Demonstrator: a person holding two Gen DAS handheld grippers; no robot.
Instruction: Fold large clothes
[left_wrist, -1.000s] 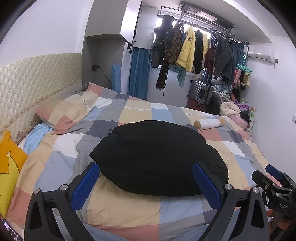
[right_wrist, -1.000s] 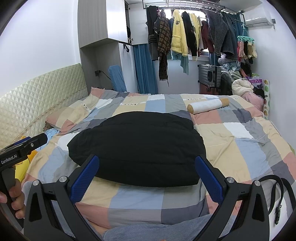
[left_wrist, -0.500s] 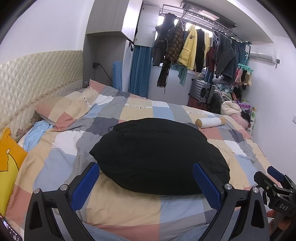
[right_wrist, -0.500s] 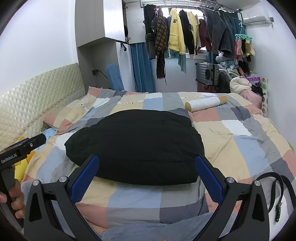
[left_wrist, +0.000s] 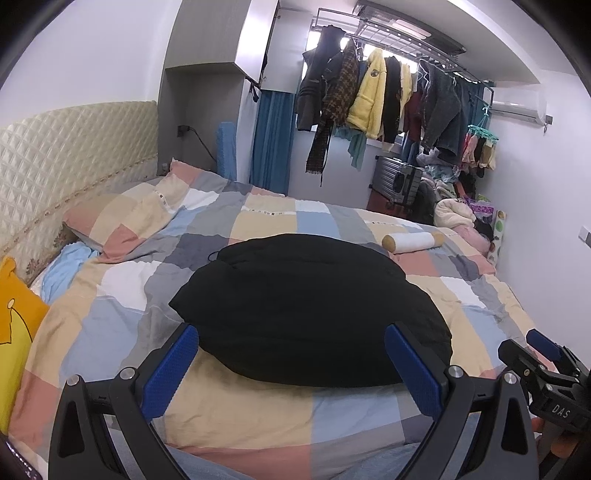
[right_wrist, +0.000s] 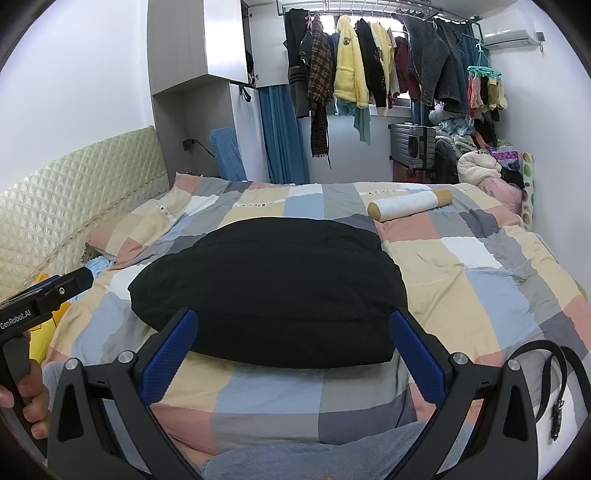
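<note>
A puffy black garment (left_wrist: 310, 310) lies folded into a rounded bundle in the middle of the checked bed cover (left_wrist: 122, 310); the right wrist view shows the same black garment (right_wrist: 273, 288). My left gripper (left_wrist: 291, 365) is open, held back from the bundle's near edge with nothing between its blue pads. My right gripper (right_wrist: 293, 350) is open too, just short of that edge and empty. In the left wrist view the right gripper (left_wrist: 543, 354) shows at the lower right. In the right wrist view the left gripper (right_wrist: 48, 291) shows at the left, held by a hand (right_wrist: 29, 398).
A white bolster roll (right_wrist: 410, 205) lies beyond the garment. A checked pillow (left_wrist: 122, 221) and a yellow cushion (left_wrist: 14, 310) sit by the quilted headboard (left_wrist: 70, 155). A black belt (right_wrist: 554, 373) lies at the right. Clothes hang on a rail (right_wrist: 369, 74) past the bed, above a suitcase (right_wrist: 412, 147).
Both grippers have tilted up and drawn back slightly, so the black garment sits a little lower in both views. The garment itself has not moved.
</note>
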